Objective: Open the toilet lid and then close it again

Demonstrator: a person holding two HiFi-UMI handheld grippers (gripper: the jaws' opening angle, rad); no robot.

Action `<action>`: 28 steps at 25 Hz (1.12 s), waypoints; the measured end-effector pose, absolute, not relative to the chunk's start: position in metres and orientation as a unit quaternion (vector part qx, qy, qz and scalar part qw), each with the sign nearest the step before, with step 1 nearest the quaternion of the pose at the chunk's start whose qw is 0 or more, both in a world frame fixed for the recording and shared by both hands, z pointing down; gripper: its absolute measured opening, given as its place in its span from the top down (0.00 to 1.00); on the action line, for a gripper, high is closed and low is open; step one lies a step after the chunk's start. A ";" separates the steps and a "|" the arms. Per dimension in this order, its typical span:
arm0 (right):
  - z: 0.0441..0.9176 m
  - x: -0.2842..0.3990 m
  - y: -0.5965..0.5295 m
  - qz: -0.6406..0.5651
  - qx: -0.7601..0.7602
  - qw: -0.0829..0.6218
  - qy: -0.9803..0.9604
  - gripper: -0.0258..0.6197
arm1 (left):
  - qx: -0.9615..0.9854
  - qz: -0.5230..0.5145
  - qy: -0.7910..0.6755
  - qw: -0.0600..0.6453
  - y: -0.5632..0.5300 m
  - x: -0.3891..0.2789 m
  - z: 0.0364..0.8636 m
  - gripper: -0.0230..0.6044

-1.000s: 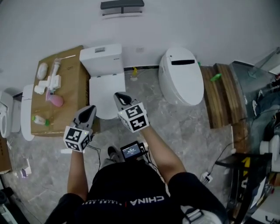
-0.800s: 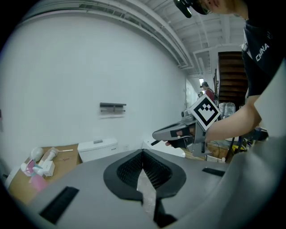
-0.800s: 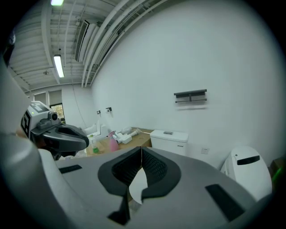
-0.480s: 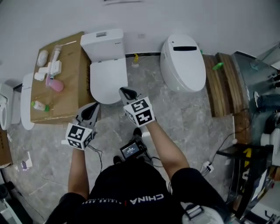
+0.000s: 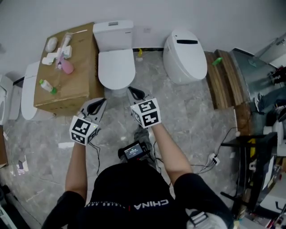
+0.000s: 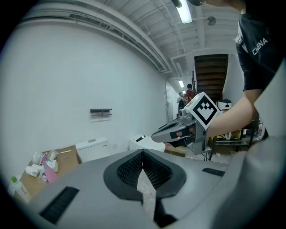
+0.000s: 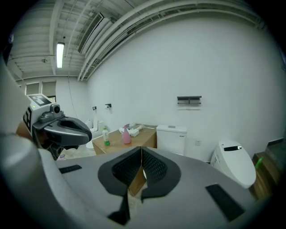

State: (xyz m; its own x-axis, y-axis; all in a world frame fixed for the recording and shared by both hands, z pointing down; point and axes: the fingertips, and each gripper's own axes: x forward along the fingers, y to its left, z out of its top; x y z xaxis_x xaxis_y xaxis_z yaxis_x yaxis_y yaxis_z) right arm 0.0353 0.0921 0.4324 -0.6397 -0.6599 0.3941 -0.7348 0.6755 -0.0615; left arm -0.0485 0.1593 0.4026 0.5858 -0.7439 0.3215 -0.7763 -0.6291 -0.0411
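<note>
Grey marbled floor (image 5: 201,120) underfoot, plain white wall (image 5: 147,11) up ahead. Dead centre against that wall: white toilet (image 5: 113,32), tank at the back, toilet lid (image 5: 116,67) down flat over the bowl, bowl's inside hidden beneath it. Off to the right, a second toilet (image 5: 184,56), egg-shaped, also closed, with a small yellow object (image 5: 140,53) on the floor between the two. Just beside the toilet on the left, a cardboard box (image 5: 78,89), top closed, nothing of its inside on show. Riding on top of it: a pink bottle (image 5: 67,66), a pale bottle with a green cap (image 5: 46,86), and a few white bits (image 5: 51,44) too small to name. Contents of either bottle impossible to read from up here. Along the far right, wooden planks (image 5: 221,80) lined up side by side.

And now the tools. First the left gripper (image 5: 102,101), out in front of the box's near corner, jaws pressed tight together with nothing between them. Then the right gripper (image 5: 132,91), nose just short of the toilet's front rim, jaws pinched closed the same way and just as empty. Both aimed toward the toilet, side by side, apart from each other, neither in contact with the lid. At the back of each, marker cubes (image 5: 146,112). Down at the person's waist, a small screen device (image 5: 133,152), lit.
</note>
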 end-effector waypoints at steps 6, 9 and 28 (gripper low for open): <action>0.424 0.045 0.147 0.104 0.395 0.190 -0.893 0.94 | 0.890 0.154 -0.423 0.069 0.204 -0.057 0.410 0.95; 0.418 0.052 0.156 0.100 0.395 0.193 -0.892 0.94 | 0.887 0.142 -0.431 0.081 0.215 -0.056 0.411 0.95; 0.425 0.118 0.206 0.111 0.337 0.194 -0.915 0.94 | 0.861 0.125 -0.484 0.096 0.249 -0.005 0.401 0.95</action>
